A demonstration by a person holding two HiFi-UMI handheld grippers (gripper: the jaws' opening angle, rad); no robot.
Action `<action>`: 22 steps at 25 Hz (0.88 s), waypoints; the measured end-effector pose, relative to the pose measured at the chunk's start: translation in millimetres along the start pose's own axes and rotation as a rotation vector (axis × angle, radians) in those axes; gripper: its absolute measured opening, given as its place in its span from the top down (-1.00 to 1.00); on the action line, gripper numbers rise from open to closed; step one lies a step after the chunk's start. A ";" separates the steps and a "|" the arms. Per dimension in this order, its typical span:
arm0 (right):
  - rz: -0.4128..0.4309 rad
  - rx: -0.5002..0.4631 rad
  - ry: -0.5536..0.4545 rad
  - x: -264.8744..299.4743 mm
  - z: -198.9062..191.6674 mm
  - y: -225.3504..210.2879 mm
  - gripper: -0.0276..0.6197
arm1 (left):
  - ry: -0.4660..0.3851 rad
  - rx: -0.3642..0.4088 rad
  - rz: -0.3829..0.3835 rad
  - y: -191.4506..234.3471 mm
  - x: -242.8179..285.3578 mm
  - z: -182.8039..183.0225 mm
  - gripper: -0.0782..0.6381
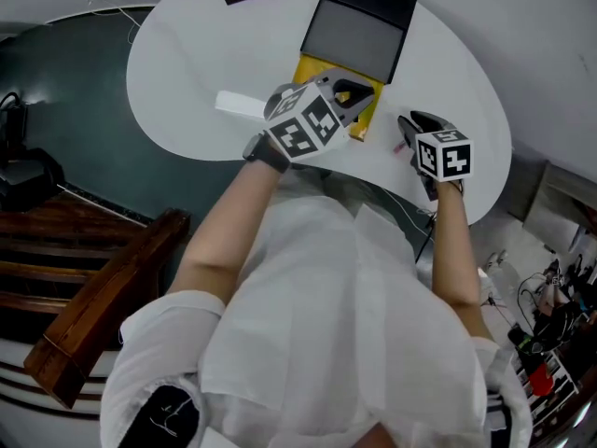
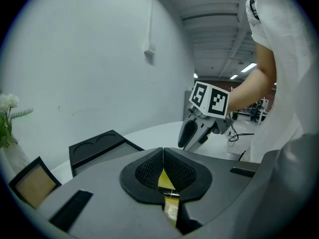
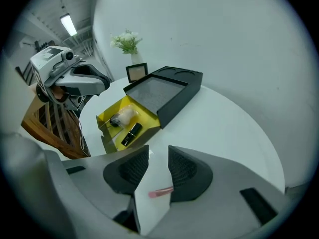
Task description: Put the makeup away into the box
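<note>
A slim pink stick (image 3: 160, 192) lies flat on the white table (image 3: 224, 133) between the parted jaws of the right gripper (image 3: 158, 153), ungripped. Nearby, the yellow box (image 3: 144, 114) (black lid (image 3: 169, 91) thrown back) holds a black tube (image 3: 130, 133). The left gripper (image 2: 163, 156) hangs over the box, jaws pressed together.

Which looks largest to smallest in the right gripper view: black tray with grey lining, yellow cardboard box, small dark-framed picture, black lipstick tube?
1. black tray with grey lining
2. yellow cardboard box
3. small dark-framed picture, though it stands farther back
4. black lipstick tube
</note>
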State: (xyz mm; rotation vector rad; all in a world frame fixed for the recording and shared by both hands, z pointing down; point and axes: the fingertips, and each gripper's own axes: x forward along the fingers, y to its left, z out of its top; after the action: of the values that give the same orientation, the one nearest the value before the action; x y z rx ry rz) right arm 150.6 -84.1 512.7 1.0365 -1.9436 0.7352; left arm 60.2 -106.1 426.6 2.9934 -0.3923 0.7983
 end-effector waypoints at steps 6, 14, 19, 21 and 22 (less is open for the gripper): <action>-0.038 0.075 0.040 -4.1 -41.8 -28.5 0.56 | 0.011 0.018 -0.044 -16.1 23.8 8.8 0.73; -0.030 0.155 0.081 6.5 -78.2 -43.0 0.56 | 0.033 0.032 -0.081 -25.9 47.6 14.8 0.73; -0.026 0.244 0.088 13.8 -87.4 -52.6 0.56 | 0.047 0.036 -0.096 -30.6 56.9 15.9 0.73; -0.021 0.276 0.093 18.4 -88.9 -54.6 0.56 | 0.049 0.036 -0.100 -31.7 59.9 16.9 0.73; -0.018 0.291 0.098 20.8 -89.5 -55.0 0.56 | 0.049 0.035 -0.101 -31.9 61.1 17.5 0.73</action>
State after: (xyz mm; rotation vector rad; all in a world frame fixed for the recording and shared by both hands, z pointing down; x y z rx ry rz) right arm 224.2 -50.5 582.9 1.1651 -1.7752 1.0610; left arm 127.7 -91.0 442.9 2.9905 -0.2262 0.8756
